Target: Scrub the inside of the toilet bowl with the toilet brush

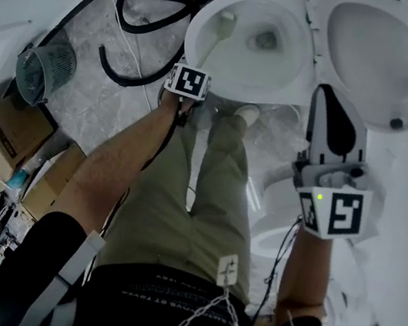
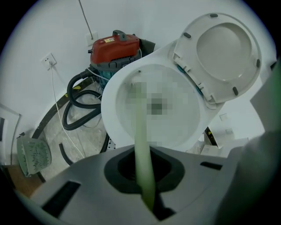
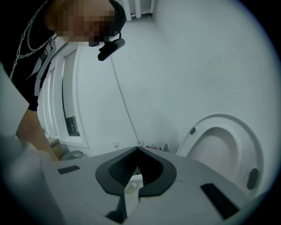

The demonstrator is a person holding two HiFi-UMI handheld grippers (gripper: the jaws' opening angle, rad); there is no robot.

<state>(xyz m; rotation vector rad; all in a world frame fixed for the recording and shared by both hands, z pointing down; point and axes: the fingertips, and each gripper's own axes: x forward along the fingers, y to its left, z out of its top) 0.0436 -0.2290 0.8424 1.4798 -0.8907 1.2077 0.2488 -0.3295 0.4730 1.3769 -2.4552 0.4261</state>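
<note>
Glossy glazed toilet bowl (image 2: 109, 115); smooth pale-green plastic brush handle (image 2: 143, 145).

The toilet brush (image 2: 142, 145) blurs toward its head (bristles unreadable), near end hidden between jaws.

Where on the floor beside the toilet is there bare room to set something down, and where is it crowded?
Free: the grey floor bordered by the black hose, the green wire basket and the person's leg. Crowded: beyond the toilet bowl, where the hose coils beside the red vacuum cleaner, and around the cardboard boxes.
</note>
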